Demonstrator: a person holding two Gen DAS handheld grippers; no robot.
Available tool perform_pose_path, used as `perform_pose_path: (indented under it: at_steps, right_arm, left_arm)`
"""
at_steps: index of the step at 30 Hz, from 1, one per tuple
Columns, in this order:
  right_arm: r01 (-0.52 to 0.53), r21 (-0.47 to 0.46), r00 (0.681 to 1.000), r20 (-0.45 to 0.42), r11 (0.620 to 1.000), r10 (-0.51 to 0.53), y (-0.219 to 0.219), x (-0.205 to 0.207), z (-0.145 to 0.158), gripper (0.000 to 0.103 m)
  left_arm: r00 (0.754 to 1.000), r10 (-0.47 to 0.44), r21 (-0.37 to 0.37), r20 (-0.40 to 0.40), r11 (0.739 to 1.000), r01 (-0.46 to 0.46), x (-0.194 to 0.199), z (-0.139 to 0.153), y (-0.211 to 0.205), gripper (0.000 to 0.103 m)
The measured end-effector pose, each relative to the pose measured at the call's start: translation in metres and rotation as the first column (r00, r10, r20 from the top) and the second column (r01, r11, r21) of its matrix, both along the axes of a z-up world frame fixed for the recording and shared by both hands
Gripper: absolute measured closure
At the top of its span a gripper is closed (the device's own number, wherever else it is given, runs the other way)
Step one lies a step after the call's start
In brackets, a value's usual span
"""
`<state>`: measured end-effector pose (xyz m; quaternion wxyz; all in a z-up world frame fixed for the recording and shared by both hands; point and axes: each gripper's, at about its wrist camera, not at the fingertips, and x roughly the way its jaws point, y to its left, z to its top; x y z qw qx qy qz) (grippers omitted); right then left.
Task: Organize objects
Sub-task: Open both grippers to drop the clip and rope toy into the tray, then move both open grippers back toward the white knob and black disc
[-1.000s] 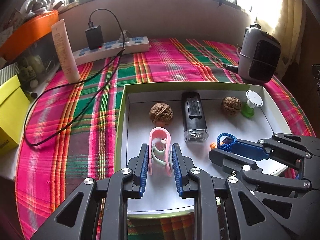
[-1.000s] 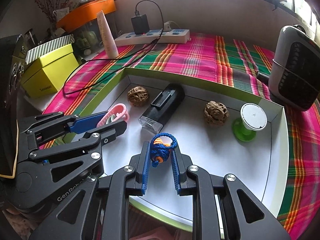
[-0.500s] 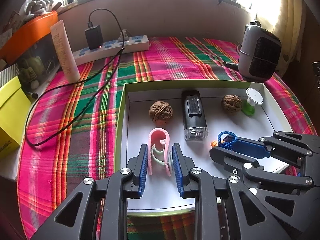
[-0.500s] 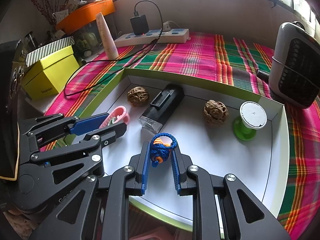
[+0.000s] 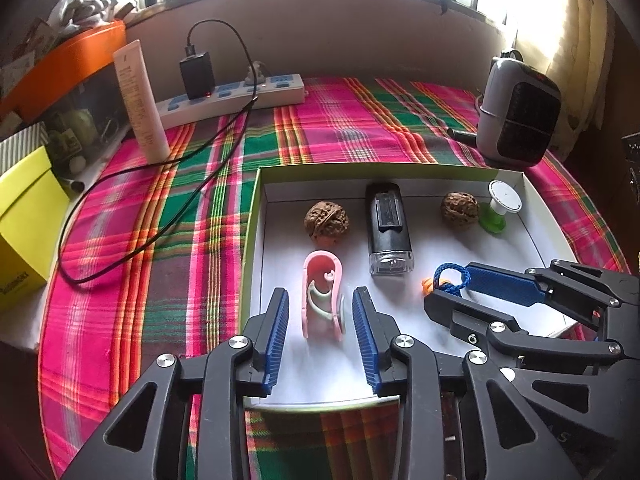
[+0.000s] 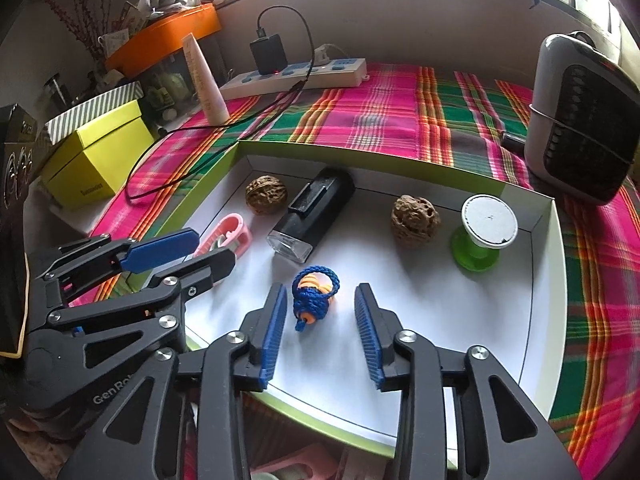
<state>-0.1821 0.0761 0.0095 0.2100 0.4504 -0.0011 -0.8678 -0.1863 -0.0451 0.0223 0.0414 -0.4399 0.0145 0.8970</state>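
Two grippers stand over the white tray [image 5: 532, 236] on the table. The left gripper [image 5: 320, 330] has just opened its fingers, freeing the pink clip [image 5: 322, 292]; the right gripper [image 6: 320, 330] likewise releases the blue cord knot [image 6: 314, 298], both evidently delivered there.

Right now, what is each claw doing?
Left gripper: just opened, pink clip loose between its jaws.
Right gripper: just opened, blue cord knot released.
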Motion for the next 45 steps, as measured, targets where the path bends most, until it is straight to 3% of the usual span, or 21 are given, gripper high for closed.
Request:
perform_pose_path:
  at_steps: [45]
  right_arm:
    - [0.055, -0.046, 0.99, -0.128, 0.997, -0.06, 0.031, 0.087, 0.035, 0.063]
  left_arm:
    - [0.996, -0.007, 0.081, -0.085, 0.997, 0.014, 0.095, 0.029, 0.014, 0.063]
